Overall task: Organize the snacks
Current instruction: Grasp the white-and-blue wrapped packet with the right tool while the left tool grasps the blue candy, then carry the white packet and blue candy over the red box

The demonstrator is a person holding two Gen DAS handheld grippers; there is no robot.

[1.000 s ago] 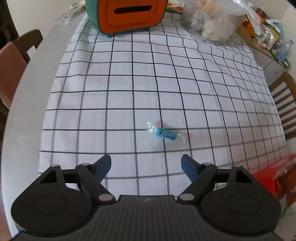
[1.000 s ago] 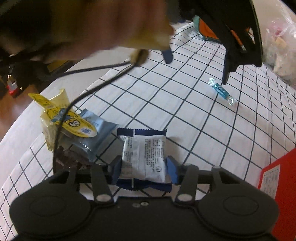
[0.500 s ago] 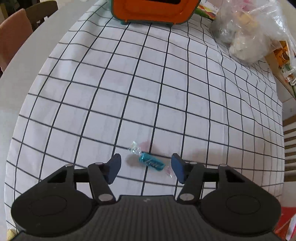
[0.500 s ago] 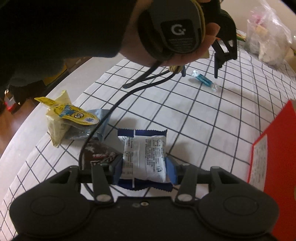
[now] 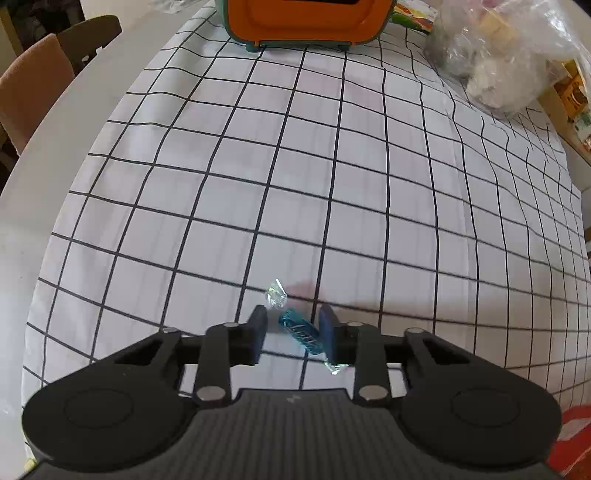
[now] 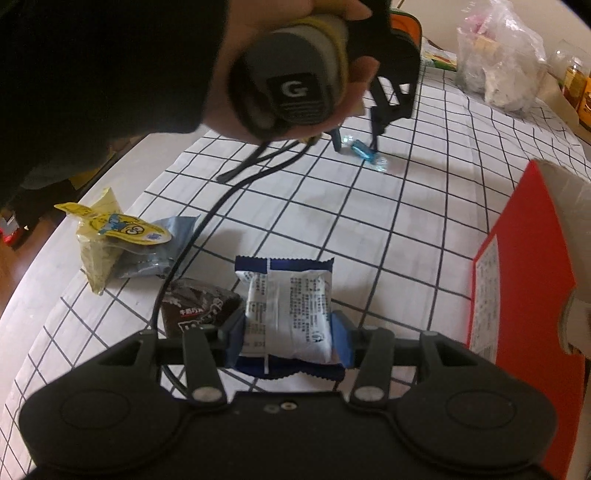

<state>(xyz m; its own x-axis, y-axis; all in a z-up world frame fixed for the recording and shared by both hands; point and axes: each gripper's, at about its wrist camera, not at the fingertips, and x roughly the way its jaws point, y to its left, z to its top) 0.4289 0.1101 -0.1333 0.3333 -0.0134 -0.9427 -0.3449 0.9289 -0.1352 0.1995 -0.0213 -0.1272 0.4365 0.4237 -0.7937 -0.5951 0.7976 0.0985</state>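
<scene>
Left wrist: blue candy (image 5: pixel 299 331) between closing jaws

The orange case (image 5: pixel 306 22) at the tabletop's far edge is cut off by the picture's top. The hand (image 6: pixel 295 66) is blurred and hides most of it from the right wrist. The red box (image 6: pixel 524 277) runs off the right edge. The clear bag's (image 5: pixel 509 55) contents are indistinct.

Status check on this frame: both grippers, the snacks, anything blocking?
Left gripper closing around blue candy on checked cloth. Right gripper clamped on white-and-blue snack packet. Red box open alongside. Nothing in the way.
</scene>
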